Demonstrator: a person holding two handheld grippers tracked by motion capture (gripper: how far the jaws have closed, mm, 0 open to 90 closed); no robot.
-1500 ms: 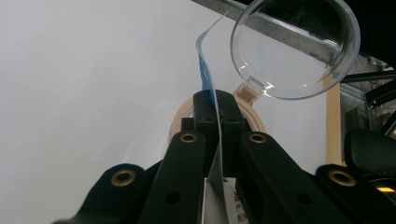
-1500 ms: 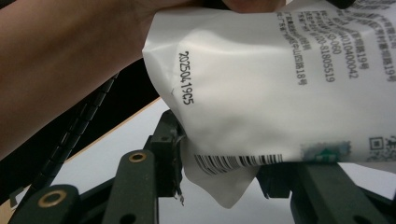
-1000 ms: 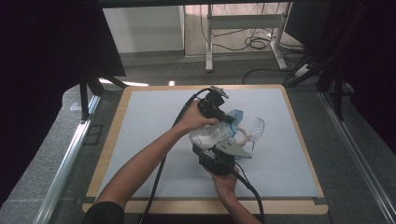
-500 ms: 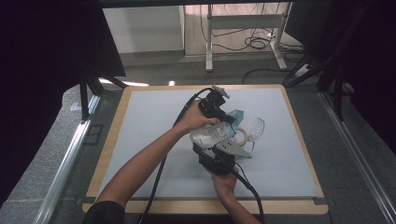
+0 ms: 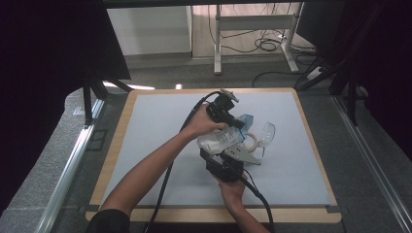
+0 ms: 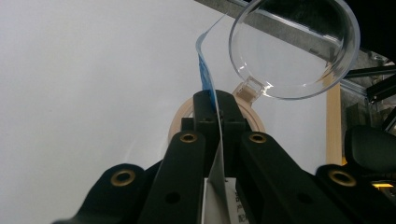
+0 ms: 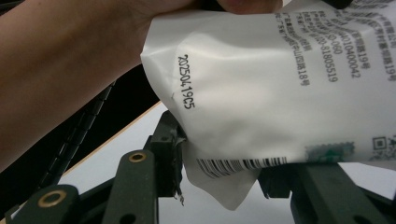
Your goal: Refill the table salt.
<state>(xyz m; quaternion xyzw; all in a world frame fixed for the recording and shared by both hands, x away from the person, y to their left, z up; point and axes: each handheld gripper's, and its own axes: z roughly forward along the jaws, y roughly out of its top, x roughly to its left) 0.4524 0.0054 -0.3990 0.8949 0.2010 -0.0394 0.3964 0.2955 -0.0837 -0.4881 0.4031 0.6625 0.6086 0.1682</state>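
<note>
Pouch (image 5: 219, 141) of white plastic hangs between both tools, just above the bench (image 5: 160, 145). Left hand-held gripper (image 6: 216, 112) is clamped on its blue edge; right hand-held gripper (image 7: 219, 172) pinches its barcode end. Beside the pouch lies a jar (image 5: 256, 141) with a hinged clear lid.

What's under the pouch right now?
Below the pouch sit a beige ring-shaped container on the mat, its clear lid hinged open. The container's inside is hidden by the left gripper and pouch.
</note>
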